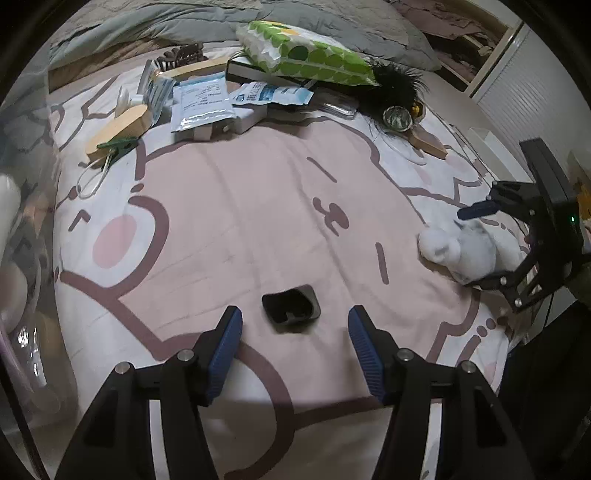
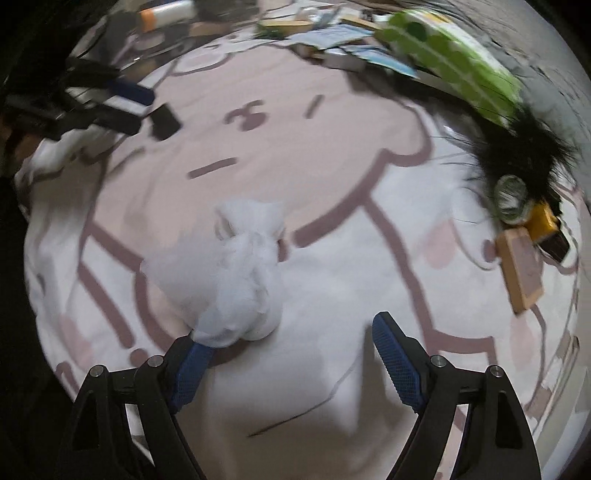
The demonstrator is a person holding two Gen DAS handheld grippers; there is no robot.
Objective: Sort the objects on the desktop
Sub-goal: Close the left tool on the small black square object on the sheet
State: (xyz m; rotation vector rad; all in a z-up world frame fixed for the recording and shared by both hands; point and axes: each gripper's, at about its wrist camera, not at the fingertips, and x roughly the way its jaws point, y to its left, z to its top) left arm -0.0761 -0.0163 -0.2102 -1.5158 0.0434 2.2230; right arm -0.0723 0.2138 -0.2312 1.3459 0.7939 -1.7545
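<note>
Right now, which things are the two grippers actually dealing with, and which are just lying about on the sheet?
In play:
- small black holder, lying just ahead of the left gripper, jaws open
- white plush toy, against one finger of the right gripper, jaws open

Lying about:
- green-dotted pack
- blue-and-white pouches
- black feathery thing
- wooden block

Pink cartoon bedsheet (image 1: 258, 206), grey quilt (image 1: 184, 26).
</note>
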